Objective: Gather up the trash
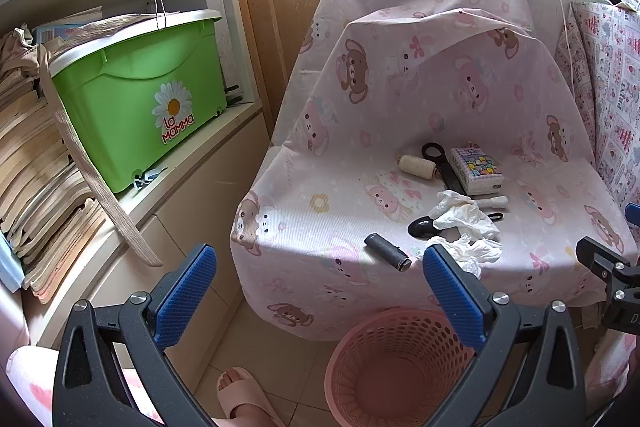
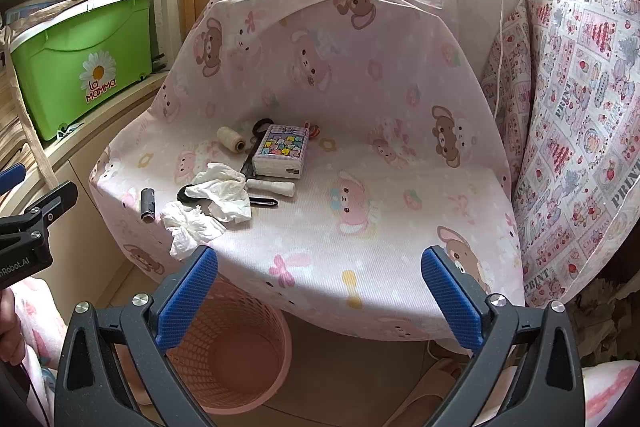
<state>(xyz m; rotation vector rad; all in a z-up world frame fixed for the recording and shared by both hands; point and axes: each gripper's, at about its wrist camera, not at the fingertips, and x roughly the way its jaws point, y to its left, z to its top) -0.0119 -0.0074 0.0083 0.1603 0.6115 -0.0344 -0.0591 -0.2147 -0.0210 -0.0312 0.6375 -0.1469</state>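
Note:
Two crumpled white tissues lie on a chair covered in pink bear-print cloth [image 1: 320,163] [image 2: 360,187]: one [image 1: 460,215] [image 2: 222,193] further back, one [image 1: 478,253] [image 2: 192,231] near the seat's front edge. A pink mesh waste basket [image 1: 394,367] [image 2: 236,351] stands on the floor in front of the chair, and nothing shows inside it. My left gripper [image 1: 320,291] is open, held above the basket short of the seat. My right gripper [image 2: 320,293] is open too, hovering over the seat's front edge. Neither holds anything.
Also on the seat: a cream thread spool [image 2: 231,138], a patterned box [image 2: 282,151], a dark cylinder [image 2: 147,205], a white stick [image 2: 272,188], black tools. A green lidded bin [image 1: 140,95] sits on the shelf to the left. A person's slippered foot [image 1: 244,393] is beside the basket.

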